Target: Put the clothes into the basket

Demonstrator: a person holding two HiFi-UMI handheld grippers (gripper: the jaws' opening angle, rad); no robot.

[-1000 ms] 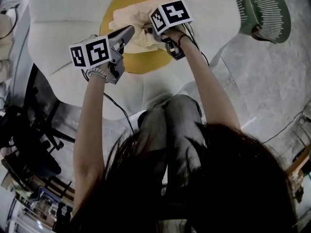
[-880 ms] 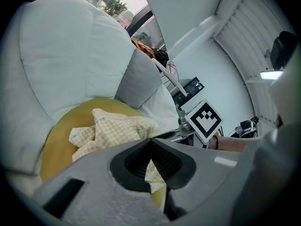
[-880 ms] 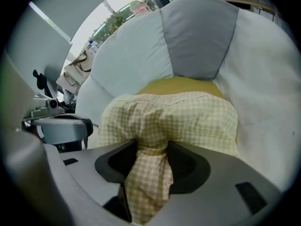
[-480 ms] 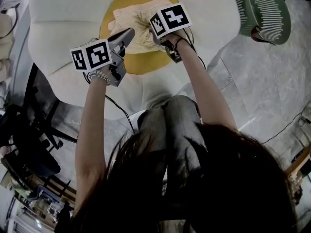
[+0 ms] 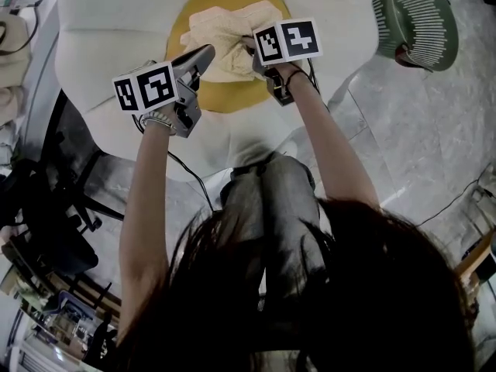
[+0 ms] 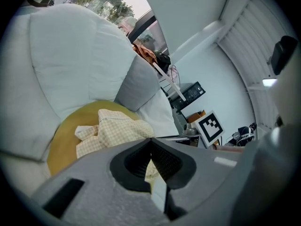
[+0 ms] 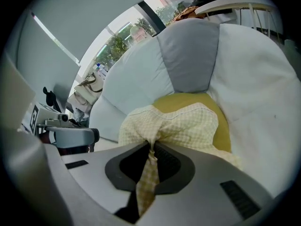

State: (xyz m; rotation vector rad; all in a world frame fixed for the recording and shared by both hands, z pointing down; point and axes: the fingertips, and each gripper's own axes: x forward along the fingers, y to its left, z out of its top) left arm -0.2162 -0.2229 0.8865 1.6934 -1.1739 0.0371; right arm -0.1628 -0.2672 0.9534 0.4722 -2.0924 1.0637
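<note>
1. Right tongs: just closed, clamped on a fold of the yellow checked garment.
2. Left tongs: pressed together, nipping a sliver of the same garment's edge.
3. Garment: bunched on a yellow cushion, ringed by a white padded seat.
4. Green basket: on the floor, well apart to the right.
</note>
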